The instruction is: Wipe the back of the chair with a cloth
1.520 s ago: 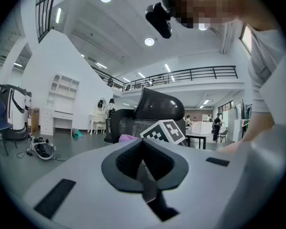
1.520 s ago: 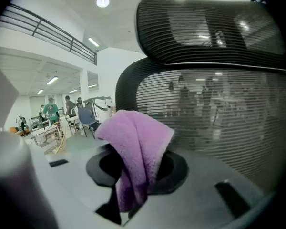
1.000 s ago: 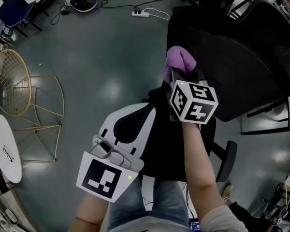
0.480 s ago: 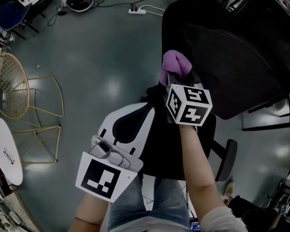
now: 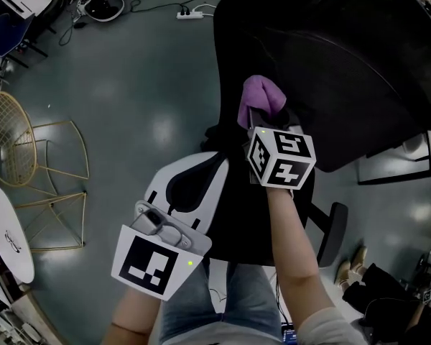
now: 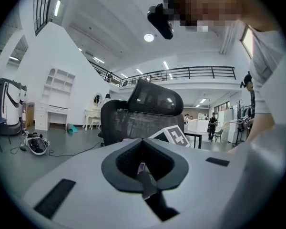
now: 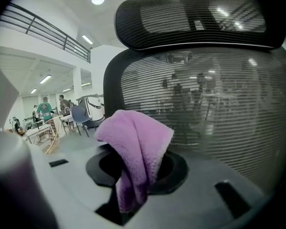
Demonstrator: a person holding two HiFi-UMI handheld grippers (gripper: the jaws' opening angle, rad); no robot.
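A black mesh office chair (image 5: pixel 345 70) fills the upper right of the head view, its back (image 7: pixel 214 109) and headrest (image 7: pixel 195 15) looming close in the right gripper view. My right gripper (image 5: pixel 256 115) is shut on a purple cloth (image 5: pixel 261 98), which bunches up out of the jaws (image 7: pixel 136 147) just in front of the mesh back; whether it touches the mesh I cannot tell. My left gripper (image 5: pixel 217 161) hangs lower left, away from the chair back, jaws together with nothing in them (image 6: pixel 143 142).
Gold wire chairs (image 5: pixel 36 149) and a white round table (image 5: pixel 7 228) stand at the left. A power strip (image 5: pixel 188 13) with cables lies on the grey floor at the top. A black seat with an armrest (image 5: pixel 332 232) sits beneath my arms.
The chair back has come nearer and now spreads further left in the head view. The right gripper still holds the cloth, closer to the mesh. The left gripper has barely moved.
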